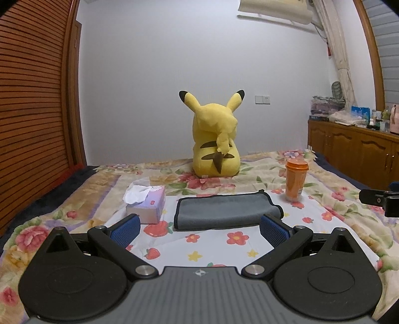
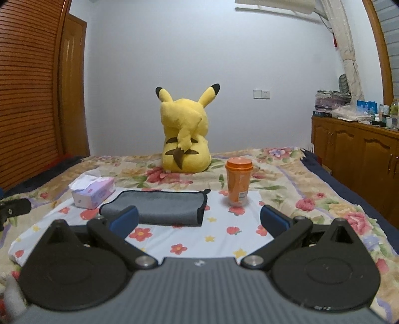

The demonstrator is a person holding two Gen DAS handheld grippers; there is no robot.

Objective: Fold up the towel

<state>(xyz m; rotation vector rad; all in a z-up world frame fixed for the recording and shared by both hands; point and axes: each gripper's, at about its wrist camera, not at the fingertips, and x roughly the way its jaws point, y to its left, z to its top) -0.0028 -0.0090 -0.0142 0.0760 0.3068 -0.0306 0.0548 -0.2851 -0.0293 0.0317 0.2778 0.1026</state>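
Centrally, a folded grey microfibre towel with black trim lies flat, untouched. Both the left gripper and right gripper gape empty. The orange lidded cup carries an unreadable label.

Towel between tissue box left, cup right

Grey towel, folded flat, on bedspread

Plush toy face turned away and hidden, air conditioner cut off at top edge, far-right cabinet clutter too small to identify
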